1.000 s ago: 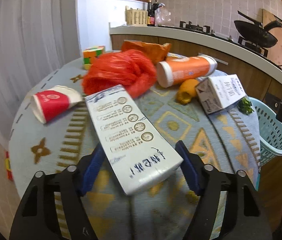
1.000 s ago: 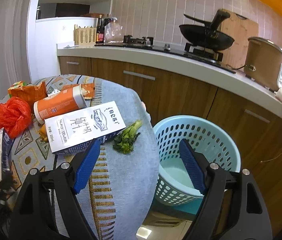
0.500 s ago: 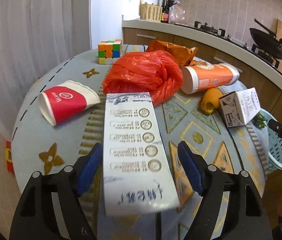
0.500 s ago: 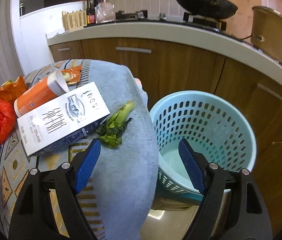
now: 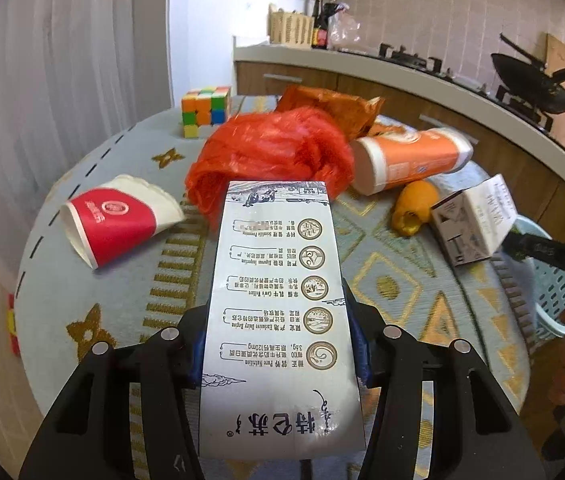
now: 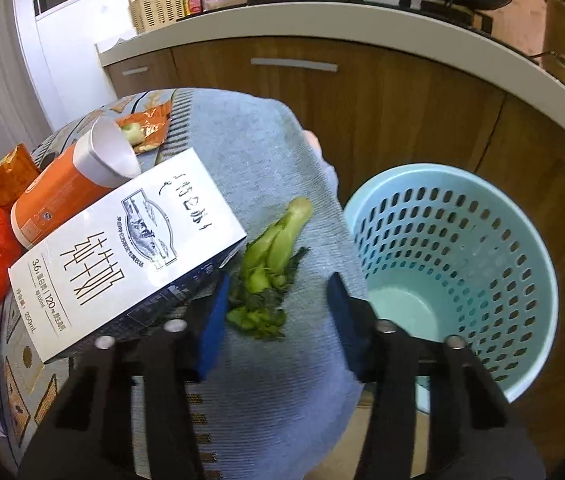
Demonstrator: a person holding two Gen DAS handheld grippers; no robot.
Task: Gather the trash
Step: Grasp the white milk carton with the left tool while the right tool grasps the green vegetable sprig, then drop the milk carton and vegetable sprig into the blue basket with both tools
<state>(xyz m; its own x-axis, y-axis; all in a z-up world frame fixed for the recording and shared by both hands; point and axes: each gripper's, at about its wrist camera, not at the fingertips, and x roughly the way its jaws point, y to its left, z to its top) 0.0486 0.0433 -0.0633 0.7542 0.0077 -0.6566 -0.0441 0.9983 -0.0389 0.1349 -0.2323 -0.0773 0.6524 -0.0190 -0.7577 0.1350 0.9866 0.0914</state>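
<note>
moved: both sets of jaws have just been closing. Left now pinches a carton that earlier lay loose between wide pads; right has dropped toward the vegetable scrap, which sat further up the frame before.
left gripper (image 5: 278,336): clenched on the long milk carton (image 5: 278,300), blue pads pressed to both long sides near its lower third. Carton's long axis runs straight up frame centre, far end reaching the red plastic bag (image 5: 270,152).
right gripper (image 6: 278,320): narrowed but not gripping. Pads stand either side of the green vegetable scrap (image 6: 270,264), with cloth showing between each pad and the leaves.
scrap axis: leafy end low centre of the frame, pale stem pointing up and right, so tilted somewhat across the jaw line. Scrap lies flat on the grey tablecloth (image 6: 242,140).
left neighbour: second milk carton (image 6: 122,252) lies just left of the scrap, its corner close to the left pad. Judgement: closing could nip that corner.
basket (image 6: 454,264): pale blue, empty as far as visible, lower right of the right wrist view, beside the table edge and below it.
nearer hand: right is by the basket. In the left wrist view the basket is only a sliver at the far right edge.
next, judged: finish the pinch on the scrap, then swing right over the rim.
</note>
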